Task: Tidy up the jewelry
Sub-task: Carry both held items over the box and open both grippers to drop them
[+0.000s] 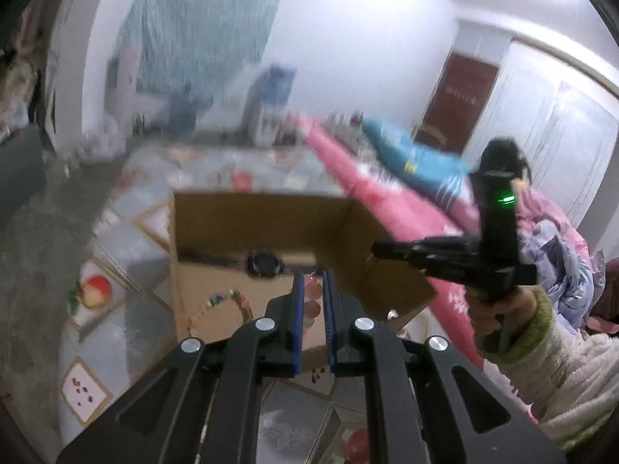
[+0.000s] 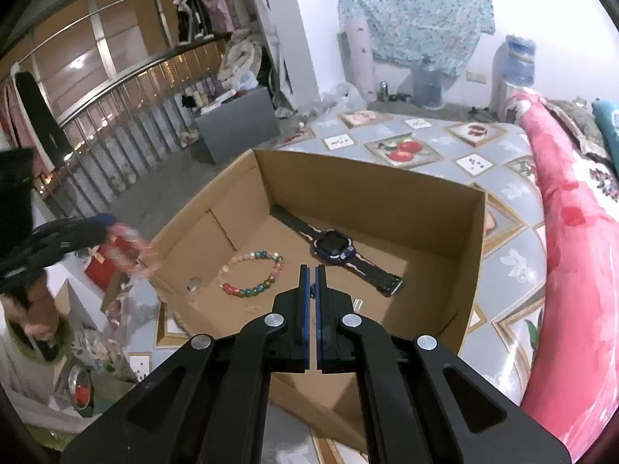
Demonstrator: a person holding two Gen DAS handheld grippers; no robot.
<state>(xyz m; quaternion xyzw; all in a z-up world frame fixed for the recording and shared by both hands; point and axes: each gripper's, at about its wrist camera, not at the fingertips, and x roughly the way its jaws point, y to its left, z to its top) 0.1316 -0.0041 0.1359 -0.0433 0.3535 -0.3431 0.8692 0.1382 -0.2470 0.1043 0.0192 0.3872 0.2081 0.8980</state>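
An open cardboard box (image 2: 367, 174) lies on a fruit-patterned quilt. In it are a dark wristwatch (image 2: 332, 247), a many-coloured bead bracelet (image 2: 251, 274) and a small silvery piece (image 2: 193, 284). My right gripper (image 2: 312, 267) hangs over the box's near side, shut, with nothing visible between its pads. My left gripper (image 1: 312, 274) is shut on a string of pink beads (image 1: 311, 309), above the box (image 1: 271, 216), the watch (image 1: 265, 265) and the bracelet (image 1: 224, 301). The right wrist view shows the left gripper (image 2: 110, 228) blurred to the left of the box, with the pink beads (image 2: 131, 247). The right gripper (image 1: 377, 249) is at the right of the left wrist view, in a hand with a fuzzy sleeve.
A pink blanket (image 2: 572, 232) rises along the right of the quilt (image 2: 510, 193). A railing (image 2: 127, 123) and a grey cabinet (image 2: 236, 123) stand beyond at the left. Cluttered bags and bowls (image 2: 85, 379) lie low on the left.
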